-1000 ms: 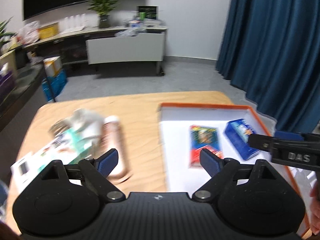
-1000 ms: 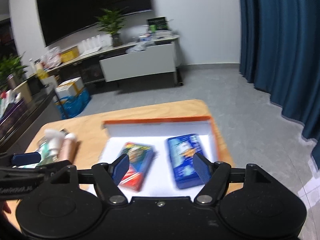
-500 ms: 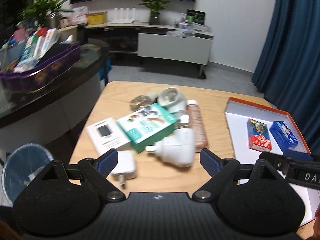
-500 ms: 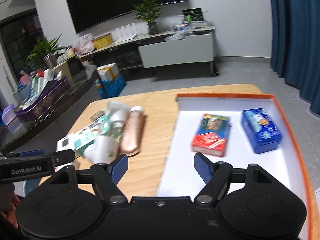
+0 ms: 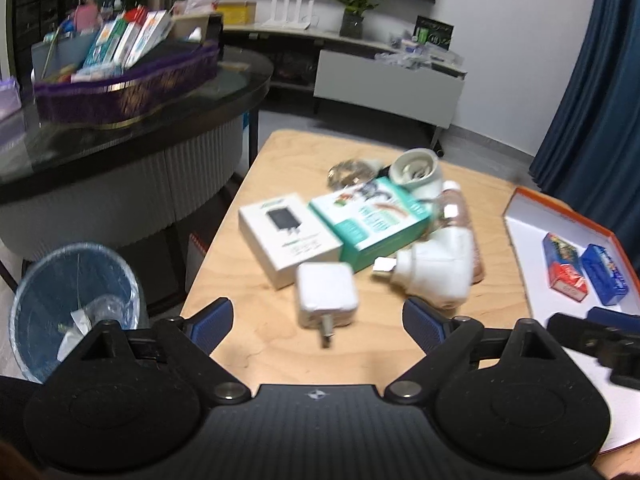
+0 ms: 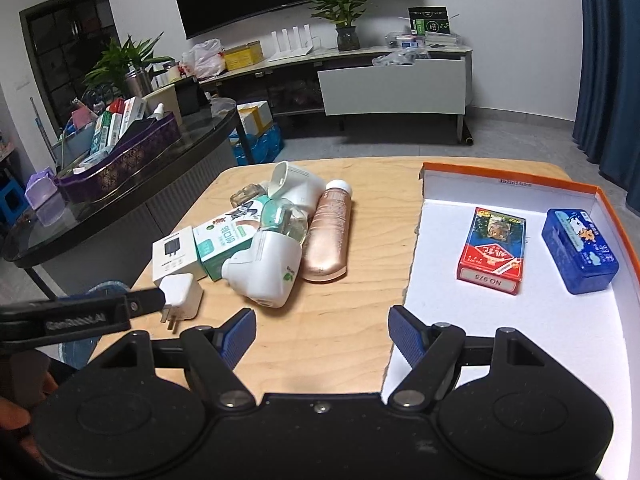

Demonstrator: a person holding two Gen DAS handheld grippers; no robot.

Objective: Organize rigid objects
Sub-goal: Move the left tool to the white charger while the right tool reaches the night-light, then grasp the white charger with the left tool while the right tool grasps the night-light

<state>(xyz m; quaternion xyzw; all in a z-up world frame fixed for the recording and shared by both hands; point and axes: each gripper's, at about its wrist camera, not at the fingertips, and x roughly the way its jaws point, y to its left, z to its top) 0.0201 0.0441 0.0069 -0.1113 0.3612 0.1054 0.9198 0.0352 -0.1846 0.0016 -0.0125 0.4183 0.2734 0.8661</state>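
Note:
A pile lies on the left of the wooden table: a white charger (image 5: 326,298) (image 6: 182,294), a white box (image 5: 290,238), a green box (image 5: 372,220), a white plastic bottle (image 6: 264,272) and a rose-gold bottle (image 6: 326,236). My left gripper (image 5: 316,314) hovers at the charger, its jaws opening. The charger lies just ahead between them, untouched. On the right, an orange-rimmed white tray (image 6: 480,320) holds a red card pack (image 6: 494,250) and a blue box (image 6: 578,250). My right gripper (image 6: 322,322) stands open over the table's front, at the tray's left edge, with nothing in it.
A blue waste bin (image 5: 76,304) stands on the floor left of the table. Beyond it is a dark round glass table (image 5: 140,120) bearing a purple basket (image 5: 120,88). A low cabinet (image 6: 392,88) lines the back wall and blue curtains (image 5: 592,120) hang at the right.
Both grippers have swung left from the tray toward the pile. The left one now hangs low over the charger, and its jaws stand a little wider.

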